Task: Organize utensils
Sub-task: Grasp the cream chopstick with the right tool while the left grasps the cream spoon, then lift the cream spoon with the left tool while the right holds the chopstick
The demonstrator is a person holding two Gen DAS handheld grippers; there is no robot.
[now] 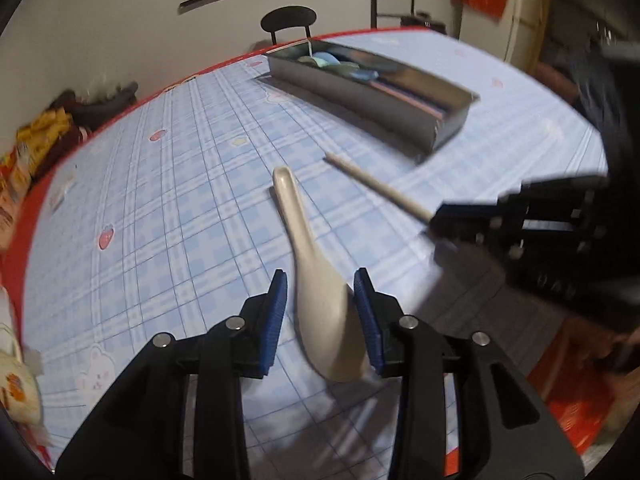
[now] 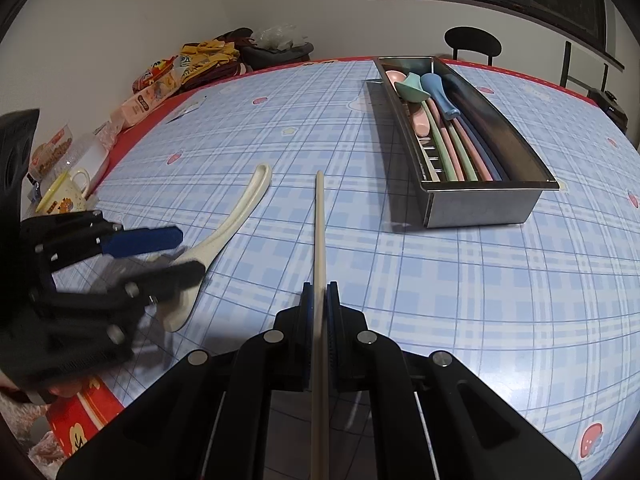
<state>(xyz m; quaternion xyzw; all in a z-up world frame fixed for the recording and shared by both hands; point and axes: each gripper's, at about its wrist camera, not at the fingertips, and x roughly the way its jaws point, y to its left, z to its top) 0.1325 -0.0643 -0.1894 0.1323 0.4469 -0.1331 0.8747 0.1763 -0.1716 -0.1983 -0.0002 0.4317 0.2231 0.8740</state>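
My left gripper (image 1: 320, 288) stands around the bowl of a cream ceramic spoon (image 1: 308, 252); its blue pads (image 1: 276, 312) are close to the bowl, and contact is unclear. The spoon (image 2: 224, 236) and left gripper (image 2: 168, 252) also show at the left of the right wrist view. My right gripper (image 2: 320, 296) is shut on a cream chopstick (image 2: 320, 232) that points forward over the table; it also shows in the left wrist view (image 1: 376, 184), with the right gripper (image 1: 448, 220). A steel utensil tray (image 2: 480, 200) holds coloured spoons and chopsticks; it shows far in the left wrist view (image 1: 360, 96).
The round table has a blue plaid cloth (image 2: 440, 300) with a red edge. Snack packets (image 2: 160, 80), a cup (image 2: 68, 196) and a plastic container sit along the far left rim. A black chair (image 2: 472, 44) stands behind the table. A red box (image 2: 84, 416) lies below the table edge.
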